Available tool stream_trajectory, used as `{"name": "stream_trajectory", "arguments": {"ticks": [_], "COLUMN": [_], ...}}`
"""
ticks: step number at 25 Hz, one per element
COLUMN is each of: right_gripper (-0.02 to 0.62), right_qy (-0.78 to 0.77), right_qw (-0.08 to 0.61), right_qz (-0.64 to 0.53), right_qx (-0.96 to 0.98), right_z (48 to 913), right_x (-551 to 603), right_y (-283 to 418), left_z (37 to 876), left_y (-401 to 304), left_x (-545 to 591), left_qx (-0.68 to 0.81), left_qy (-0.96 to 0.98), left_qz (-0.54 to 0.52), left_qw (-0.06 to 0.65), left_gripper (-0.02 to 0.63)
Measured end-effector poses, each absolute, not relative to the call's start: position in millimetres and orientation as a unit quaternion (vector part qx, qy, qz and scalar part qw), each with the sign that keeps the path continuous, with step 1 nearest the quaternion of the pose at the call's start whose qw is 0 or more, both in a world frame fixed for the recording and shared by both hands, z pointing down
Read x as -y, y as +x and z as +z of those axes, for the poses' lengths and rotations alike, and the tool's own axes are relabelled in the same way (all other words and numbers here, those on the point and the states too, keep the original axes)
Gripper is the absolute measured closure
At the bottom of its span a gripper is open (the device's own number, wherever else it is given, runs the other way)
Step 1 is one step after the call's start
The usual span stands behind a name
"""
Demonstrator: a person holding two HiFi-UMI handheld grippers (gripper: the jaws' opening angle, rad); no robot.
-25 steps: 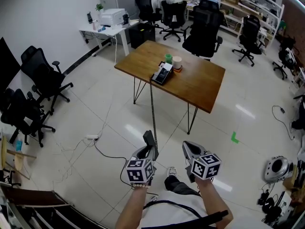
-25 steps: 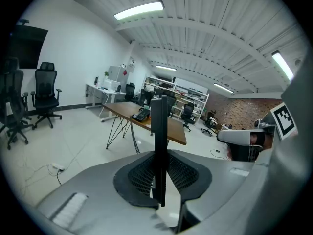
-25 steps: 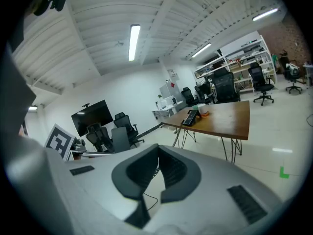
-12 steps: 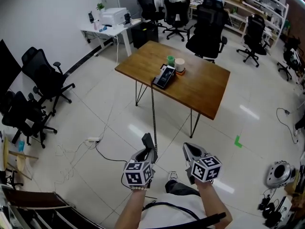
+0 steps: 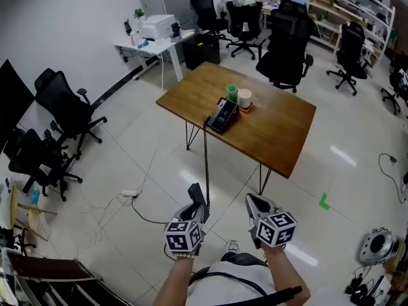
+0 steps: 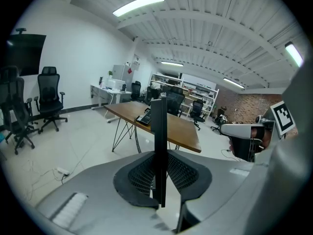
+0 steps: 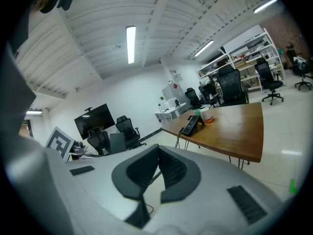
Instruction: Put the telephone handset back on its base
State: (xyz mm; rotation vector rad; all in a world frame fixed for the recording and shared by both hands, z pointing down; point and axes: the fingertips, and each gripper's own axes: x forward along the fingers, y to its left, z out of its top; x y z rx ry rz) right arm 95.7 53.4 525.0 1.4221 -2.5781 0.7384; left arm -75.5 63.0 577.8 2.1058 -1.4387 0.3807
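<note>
Handset (image 5: 197, 191) in left hand-held gripper (image 5: 199, 206); base (image 5: 222, 115) well apart on table (image 5: 284, 139)

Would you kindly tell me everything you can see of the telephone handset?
The telephone handset is a dark, flat bar, seen edge-on and upright, clamped in the jaws of the left gripper, far off its base on the wooden table. Its coiled cord runs stretched to the base.

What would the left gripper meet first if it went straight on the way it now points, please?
Only floor at first; then the left gripper, shut on the handset, would probably reach the wooden table at its near edge by the telephone base. Depth is unclear.
</note>
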Motion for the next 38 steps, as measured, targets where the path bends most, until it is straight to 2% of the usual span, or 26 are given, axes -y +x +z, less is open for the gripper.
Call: {"name": "stream_trajectory", "arguments": {"ticks": [9, 14, 18, 24, 30, 38], "right_gripper": [0.595, 0.595, 0.595, 0.595, 0.595, 0.595], "right_qy": [0.453, 0.446, 0.45, 0.452, 0.463, 0.476], "right_qw": [0.033, 0.051, 0.032, 0.054, 0.031, 0.052], "right_qz": [0.244, 0.222, 0.229, 0.221, 0.236, 0.224], "right_qx": [0.857, 0.865, 0.863, 0.862, 0.854, 0.849], "right_z": [521, 522, 520, 528, 528, 536], "right_x": [-22, -11, -2, 12, 41, 91], "right_y": [107, 108, 114, 110, 112, 108], "left_z": [576, 574, 573, 577, 585, 597], "left_y": [-70, -64, -57, -57, -64, -66], "left_x": [-39, -25, -15, 2, 32, 98], "left_qx": [0.556, 0.559, 0.554, 0.551, 0.546, 0.524], "left_qy": [0.772, 0.772, 0.777, 0.779, 0.78, 0.792], "left_qz": [0.138, 0.132, 0.133, 0.135, 0.134, 0.133], "left_qw": [0.276, 0.272, 0.269, 0.268, 0.274, 0.283], "left_gripper": [0.538, 0.538, 0.538, 0.538, 0.538, 0.538]}}
